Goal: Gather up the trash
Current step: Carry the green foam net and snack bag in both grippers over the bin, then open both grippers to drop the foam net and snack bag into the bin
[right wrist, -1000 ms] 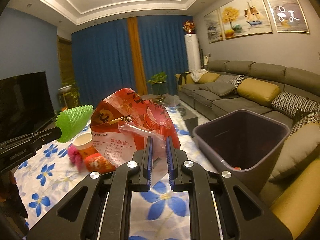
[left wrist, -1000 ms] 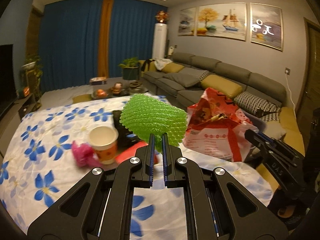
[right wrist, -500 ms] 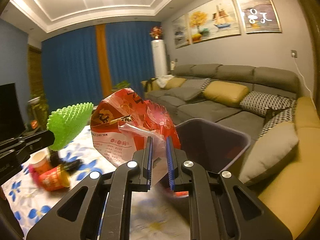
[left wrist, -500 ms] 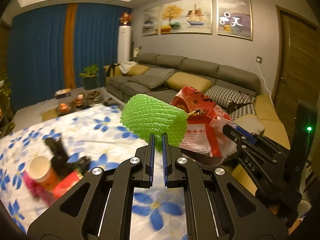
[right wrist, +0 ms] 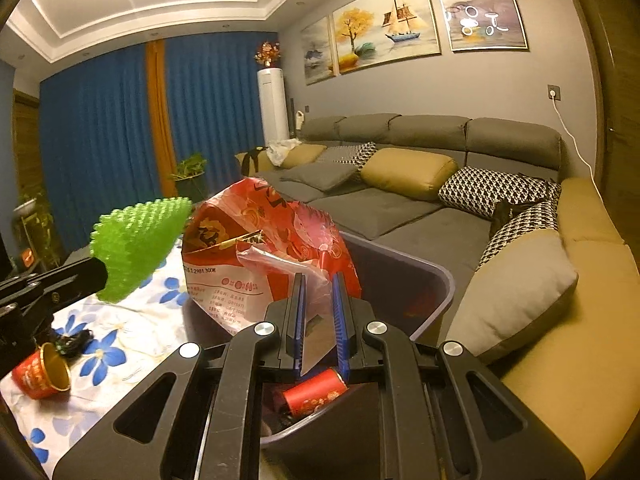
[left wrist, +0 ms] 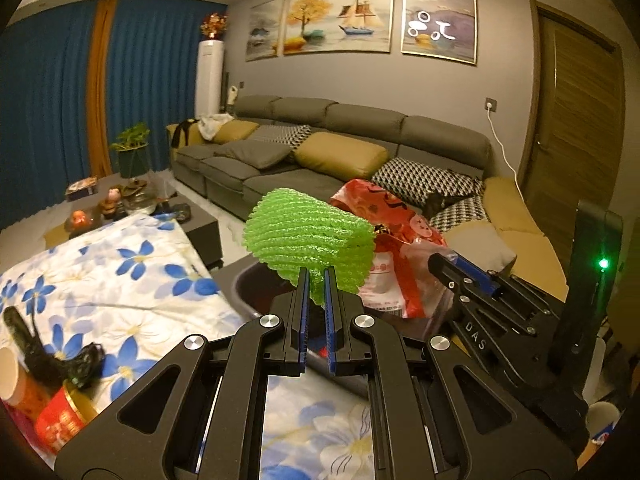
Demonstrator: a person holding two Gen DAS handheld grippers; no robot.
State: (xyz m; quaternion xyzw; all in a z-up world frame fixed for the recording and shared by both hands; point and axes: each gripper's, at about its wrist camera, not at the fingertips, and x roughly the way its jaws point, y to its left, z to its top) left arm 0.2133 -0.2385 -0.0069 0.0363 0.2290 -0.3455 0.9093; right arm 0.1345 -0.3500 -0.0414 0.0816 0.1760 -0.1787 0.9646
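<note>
Left wrist view shows the left gripper [left wrist: 316,280] clamped on a green foam net [left wrist: 310,246]. At its 3 o'clock, the right gripper [right wrist: 319,286] pinches a red snack bag [right wrist: 268,248] over the grey bin [right wrist: 432,280].

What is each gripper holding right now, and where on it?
The left gripper pinches the green foam net at its lower edge. The right gripper clamps the red snack bag by its clear torn flap.

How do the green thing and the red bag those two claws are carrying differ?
The green foam net is one bright colour, ribbed and bumpy; the red bag is smooth, crinkled plastic with printing. The net looks smaller than the bag. Both are pinched between fingers and held over the grey bin.
</note>
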